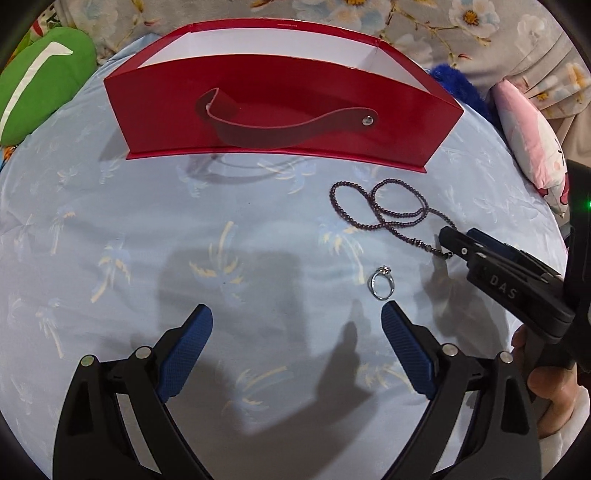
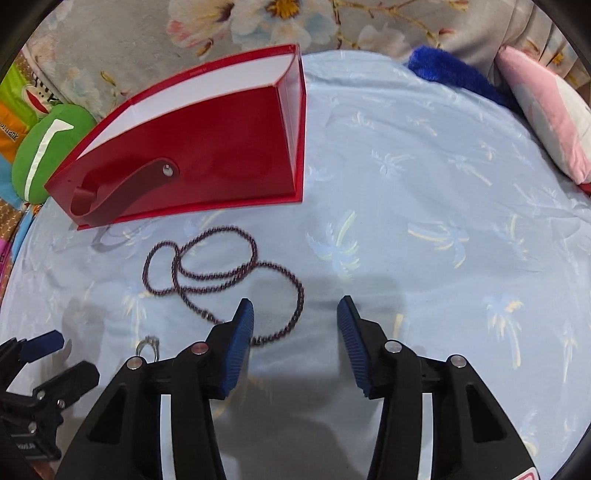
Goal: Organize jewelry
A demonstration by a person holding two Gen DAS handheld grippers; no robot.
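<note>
A dark beaded necklace (image 1: pixel 400 218) (image 2: pixel 221 275) lies looped on the pale blue palm-print sheet (image 1: pixel 110 221), just in front of an open red box (image 1: pixel 280 122) (image 2: pixel 221 158) with a white inside and a strap handle. A silver ring (image 1: pixel 382 286) (image 2: pixel 149 345) rests nearer to me. My left gripper (image 1: pixel 295 314) (image 2: pixel 62 356) hangs open and wide over the sheet, the ring just beyond its right fingertip. My right gripper (image 2: pixel 293 317) (image 1: pixel 461 236) is open at the necklace's near end; a strand runs between its fingers beside the left pad, and neither pad presses on it.
A green cushion (image 1: pixel 40 81) lies at the far left, a pink pillow (image 1: pixel 532 136) and a blue fluffy item (image 1: pixel 458 88) at the far right. Floral fabric (image 2: pixel 295 22) runs behind the box. A hand (image 1: pixel 550 384) holds the right gripper's handle.
</note>
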